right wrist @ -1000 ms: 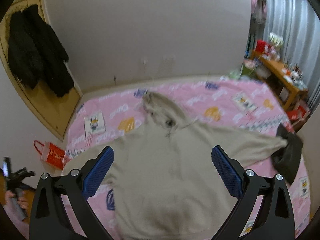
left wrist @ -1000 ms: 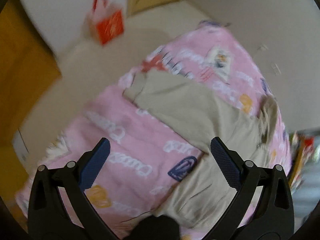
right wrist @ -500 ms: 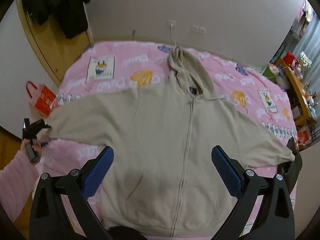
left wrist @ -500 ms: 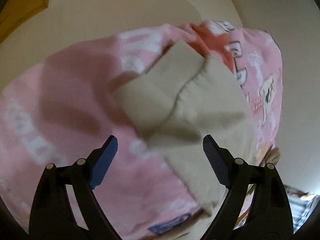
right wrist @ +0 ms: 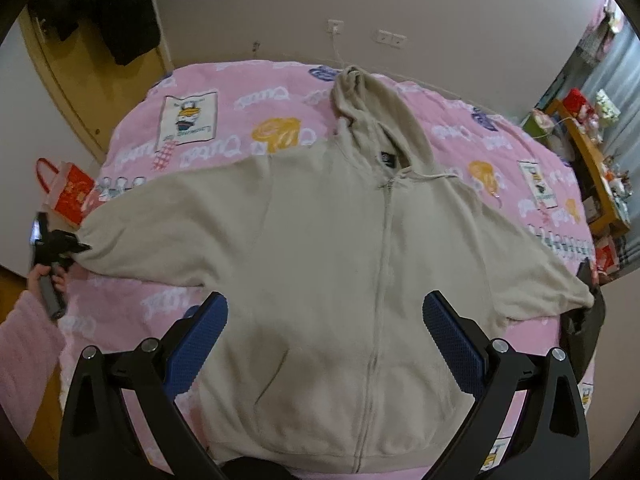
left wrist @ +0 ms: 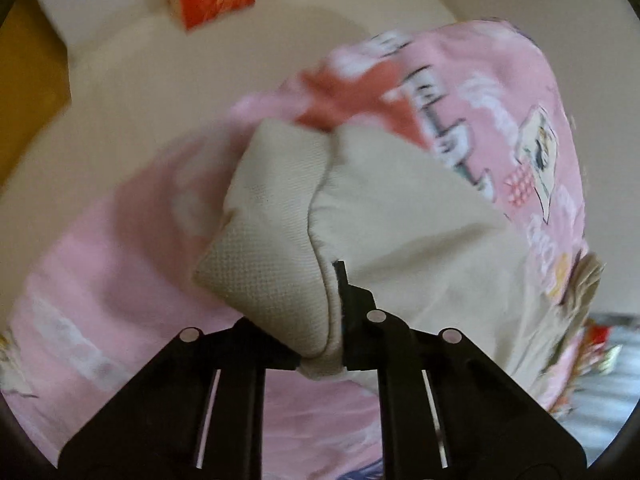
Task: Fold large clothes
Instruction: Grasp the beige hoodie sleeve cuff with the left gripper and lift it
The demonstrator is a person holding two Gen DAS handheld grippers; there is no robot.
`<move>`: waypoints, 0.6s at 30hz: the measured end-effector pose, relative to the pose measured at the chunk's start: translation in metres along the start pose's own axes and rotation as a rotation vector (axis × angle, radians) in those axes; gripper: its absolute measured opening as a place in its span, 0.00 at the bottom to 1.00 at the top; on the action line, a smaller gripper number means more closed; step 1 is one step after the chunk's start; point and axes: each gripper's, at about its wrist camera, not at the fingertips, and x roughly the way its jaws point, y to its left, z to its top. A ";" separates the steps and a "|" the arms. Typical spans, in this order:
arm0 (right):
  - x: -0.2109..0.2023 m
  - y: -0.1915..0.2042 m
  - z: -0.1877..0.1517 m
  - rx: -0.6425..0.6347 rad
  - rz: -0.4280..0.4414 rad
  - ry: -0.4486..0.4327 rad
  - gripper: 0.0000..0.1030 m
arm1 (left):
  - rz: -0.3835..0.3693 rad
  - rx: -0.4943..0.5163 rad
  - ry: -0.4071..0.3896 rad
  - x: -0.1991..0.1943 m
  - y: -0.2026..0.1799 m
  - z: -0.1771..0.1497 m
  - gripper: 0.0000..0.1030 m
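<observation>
A: Where the beige zip-up hoodie (right wrist: 320, 248) is concerned, what placement is observed?

B: It is laid flat, front up, on the pink printed bedspread (right wrist: 248, 100), sleeves spread to both sides and hood toward the wall.

A: How is the left gripper (left wrist: 320, 300) set?

B: Its jaws are closing, and the ribbed sleeve cuff (left wrist: 272, 248) is pinched between them at the bedspread's edge. In the right wrist view this gripper is seen held by a hand (right wrist: 48, 280) in a pink sleeve.

A: And the right gripper (right wrist: 324, 332)?

B: It is held above the hoodie's lower front, blue pads (right wrist: 200, 340) spread wide, with nothing gripped. A red gift bag (right wrist: 70, 194) is seen on the floor beside the bed.
</observation>
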 end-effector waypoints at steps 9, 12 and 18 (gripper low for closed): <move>0.033 -0.049 -0.014 0.085 -0.057 0.016 0.93 | -0.126 0.199 -0.184 -0.087 -0.095 -0.041 0.10; 0.048 -0.069 -0.017 0.093 -0.080 0.020 0.93 | -0.202 0.343 -0.233 -0.119 -0.156 -0.069 0.10; 0.112 -0.133 -0.026 0.084 -0.195 0.050 0.93 | -0.338 0.574 -0.256 -0.150 -0.273 -0.151 0.10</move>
